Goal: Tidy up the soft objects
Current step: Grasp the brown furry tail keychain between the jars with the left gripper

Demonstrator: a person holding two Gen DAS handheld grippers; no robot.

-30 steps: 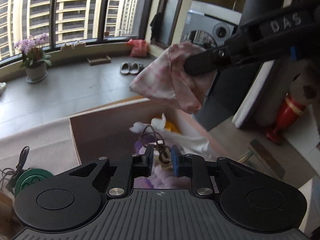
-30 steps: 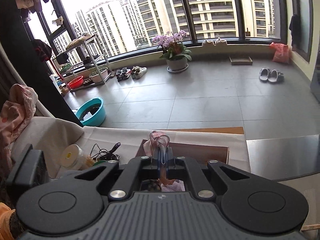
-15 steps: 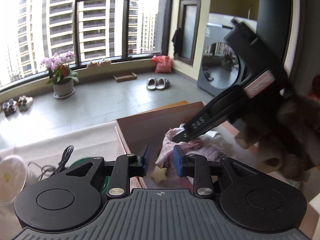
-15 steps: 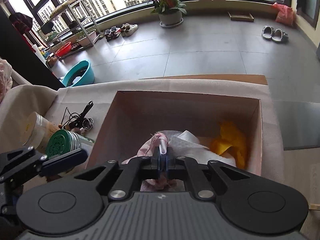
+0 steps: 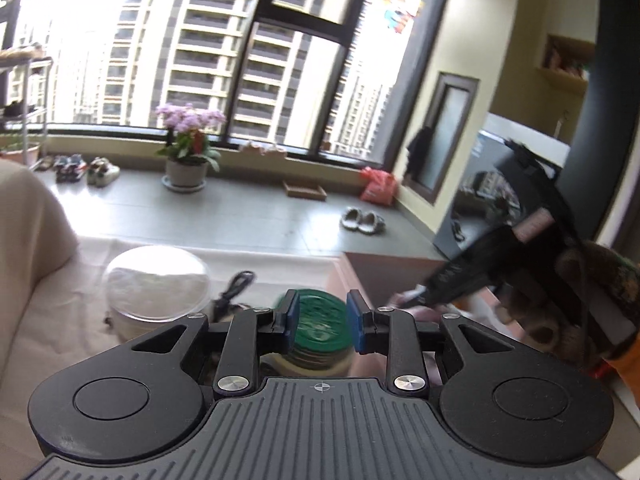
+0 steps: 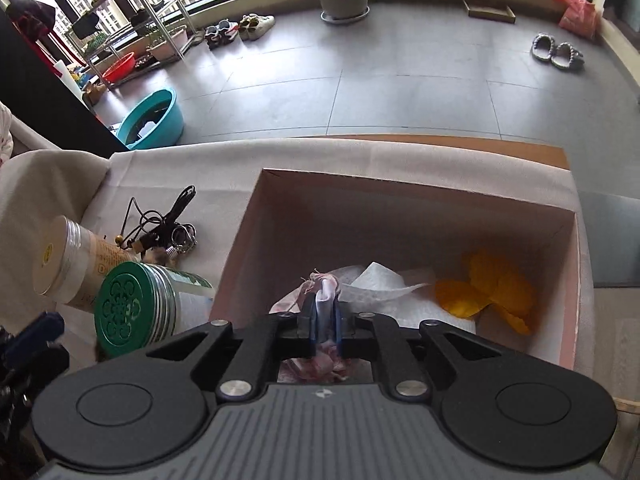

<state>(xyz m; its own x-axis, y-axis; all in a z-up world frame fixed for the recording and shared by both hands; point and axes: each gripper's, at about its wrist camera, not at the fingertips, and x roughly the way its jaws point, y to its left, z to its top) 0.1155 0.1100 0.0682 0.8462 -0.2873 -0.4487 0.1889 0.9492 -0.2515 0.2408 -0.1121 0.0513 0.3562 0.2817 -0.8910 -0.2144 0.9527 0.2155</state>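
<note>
The right gripper (image 6: 323,322) pointed steeply down into the cardboard box (image 6: 400,200), and the pink cloth (image 6: 316,364) lay directly between and below its blue pads (image 6: 338,326), a pale fold of it standing up in the narrow gap while the bulk sat bunched on the box floor beneath the fingertips. The jaws were just parting, the cloth between them, so the release appeared under way and the pads no longer seemed to clamp it firmly. The cloth occupied the near-left part of the box, touching white paper (image 6: 376,284) on its right, with a yellow soft item (image 6: 488,292) well apart toward the far-right corner. The left gripper (image 5: 322,322) stood outside the box on its left, jaws partly spread and pinching nothing; the green-lidded jar (image 5: 318,320) appeared beyond its gap, blurred. The right hand was therefore the nearer one; judged from this, the coming move called for lifting straight up clear of the cloth
</note>
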